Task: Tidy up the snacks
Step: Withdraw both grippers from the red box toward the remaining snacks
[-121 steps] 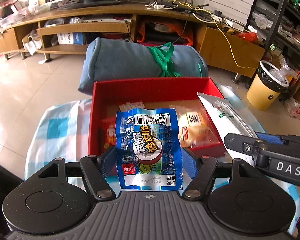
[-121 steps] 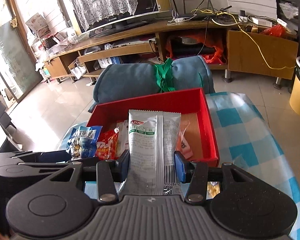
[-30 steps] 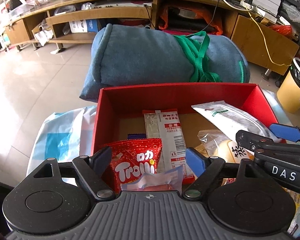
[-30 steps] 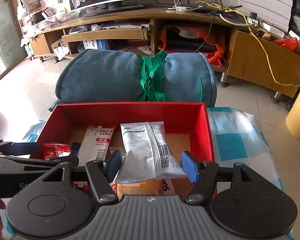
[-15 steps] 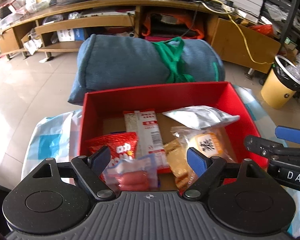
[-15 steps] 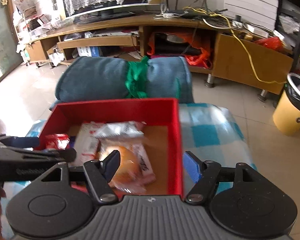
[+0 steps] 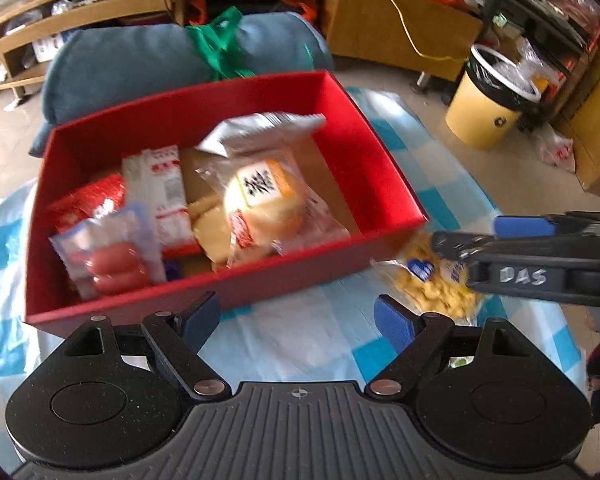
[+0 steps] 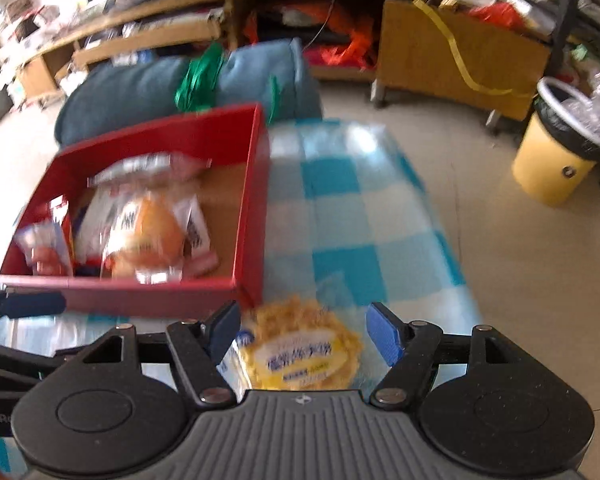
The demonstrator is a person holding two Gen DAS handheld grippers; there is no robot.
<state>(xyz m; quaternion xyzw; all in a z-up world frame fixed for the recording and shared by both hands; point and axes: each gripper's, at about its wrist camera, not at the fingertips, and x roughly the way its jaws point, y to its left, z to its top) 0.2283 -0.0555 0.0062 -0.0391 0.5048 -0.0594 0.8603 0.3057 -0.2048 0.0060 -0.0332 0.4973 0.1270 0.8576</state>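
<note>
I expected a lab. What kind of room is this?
Most likely a home living room: a long wooden TV cabinet with tangled cables, a yellow waste bin, and a tiled floor.

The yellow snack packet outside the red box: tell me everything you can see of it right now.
The yellow snack packet is a clear plastic wrapper with a round, bumpy golden pastry inside and a yellow label with blue print. It lies flat on the blue-checked cloth, just outside the near right corner of the red box; the pictures cannot settle whether it touches it. It sits between the open fingers of the right hand-held gripper, not yet clamped. Motion blur hides the label text.
</note>
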